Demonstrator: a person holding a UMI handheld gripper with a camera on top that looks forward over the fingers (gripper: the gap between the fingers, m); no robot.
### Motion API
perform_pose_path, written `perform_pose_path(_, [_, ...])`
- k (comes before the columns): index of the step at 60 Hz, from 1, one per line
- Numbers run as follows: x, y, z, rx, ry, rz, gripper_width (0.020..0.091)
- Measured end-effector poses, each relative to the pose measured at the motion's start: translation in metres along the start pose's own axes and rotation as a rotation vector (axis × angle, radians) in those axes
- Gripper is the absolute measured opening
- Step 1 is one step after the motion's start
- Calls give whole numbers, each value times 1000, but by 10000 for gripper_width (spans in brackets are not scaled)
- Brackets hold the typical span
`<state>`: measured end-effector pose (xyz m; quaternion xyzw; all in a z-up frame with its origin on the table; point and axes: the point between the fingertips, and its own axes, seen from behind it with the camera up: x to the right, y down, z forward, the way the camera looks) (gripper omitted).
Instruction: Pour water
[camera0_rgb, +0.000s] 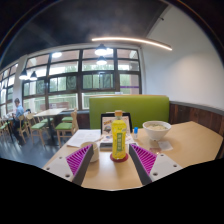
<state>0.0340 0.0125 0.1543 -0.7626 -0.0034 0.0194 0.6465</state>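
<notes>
bottle (119, 136) on table (190, 140), bowl (157, 130) right

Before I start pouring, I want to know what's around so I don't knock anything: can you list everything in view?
bottle: one, yellow with a red cap, upright on the table, between the gripper's fingers with a gap each side
bowl: one, white, on the table right of the bottle
paper: one, white, flat on the table left of the bottle
table: one, light wood, under all of it
bench: one, green backrest, behind the table
person: one, seated at a far table by the windows
gripper: one, open, pink pads on the fingers
</notes>
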Motion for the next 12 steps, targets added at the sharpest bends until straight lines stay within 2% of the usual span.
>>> perform_pose_path(12, [-29, 16, -96, 23, -60, 66, 815])
